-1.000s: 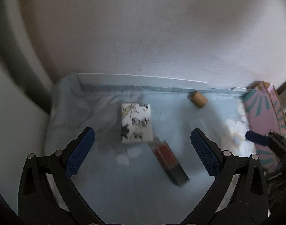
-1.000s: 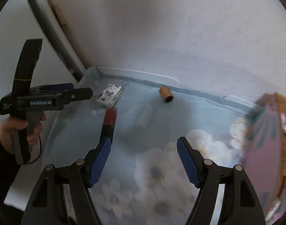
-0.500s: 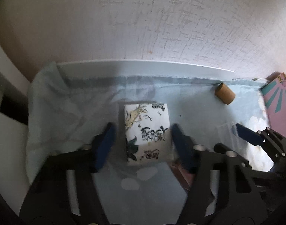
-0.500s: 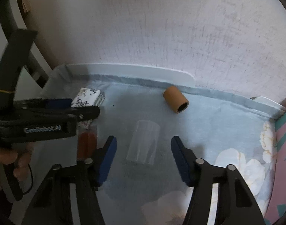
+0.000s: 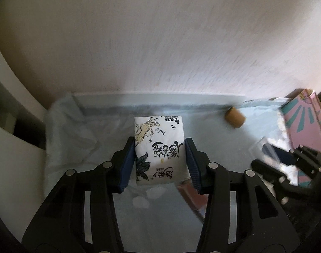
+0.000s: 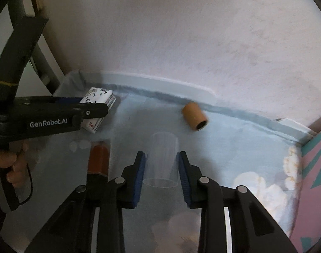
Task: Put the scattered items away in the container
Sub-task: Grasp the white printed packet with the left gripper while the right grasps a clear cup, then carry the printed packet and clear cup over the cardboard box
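Note:
A white tissue pack (image 5: 159, 149) with black and yellow print lies on the pale blue floral cloth (image 5: 97, 147). My left gripper (image 5: 159, 147) is shut on it, a pad pressed against each long side. In the right wrist view the same pack (image 6: 97, 97) shows in the left gripper (image 6: 97, 110). A clear plastic cup (image 6: 161, 158) lies on its side between my right gripper's (image 6: 161, 162) pads. The jaws are closing and the pads touch its walls. The pink container (image 6: 314, 168) with teal rays stands at the right.
A brown cardboard tube (image 6: 194, 119) lies near the back wall. A long red and dark box (image 6: 98, 160) rests left of the cup. A person's hand (image 6: 11, 162) holds the left gripper's handle. The textured wall runs close behind the table.
The left gripper moved in over the tissue pack and shut on it. The right gripper came forward and down to the clear cup, and its jaws narrowed onto it.

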{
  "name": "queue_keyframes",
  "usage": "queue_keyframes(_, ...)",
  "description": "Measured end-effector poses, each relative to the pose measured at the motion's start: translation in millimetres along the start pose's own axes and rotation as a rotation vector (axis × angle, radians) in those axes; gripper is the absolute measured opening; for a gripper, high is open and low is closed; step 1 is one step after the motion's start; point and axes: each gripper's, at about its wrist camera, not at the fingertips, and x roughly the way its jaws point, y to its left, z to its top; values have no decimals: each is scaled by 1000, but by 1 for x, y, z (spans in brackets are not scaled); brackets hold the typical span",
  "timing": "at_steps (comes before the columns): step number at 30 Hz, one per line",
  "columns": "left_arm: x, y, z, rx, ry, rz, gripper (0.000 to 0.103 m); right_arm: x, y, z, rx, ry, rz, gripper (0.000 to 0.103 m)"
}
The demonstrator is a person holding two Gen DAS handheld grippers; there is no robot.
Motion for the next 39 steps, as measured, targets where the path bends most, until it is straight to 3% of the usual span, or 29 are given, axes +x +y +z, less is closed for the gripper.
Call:
queue_keyframes(11, -70, -64, 48, 74, -115, -48, 42, -122, -77, 25, 22, -112, 22, 29)
queue_keyframes(20, -97, -170, 45, 153, -139, -123, 42, -209, -175, 1, 53, -144, -45, 29)
queue_keyframes(31, -73, -326, -7, 281, -38, -259, 42, -239, -246, -44, 75, -102, -55, 28)
queue_keyframes(39, -74, -351, -38, 281, 24, -265, 42, -235, -274, -73, 68, -51, -26, 28)
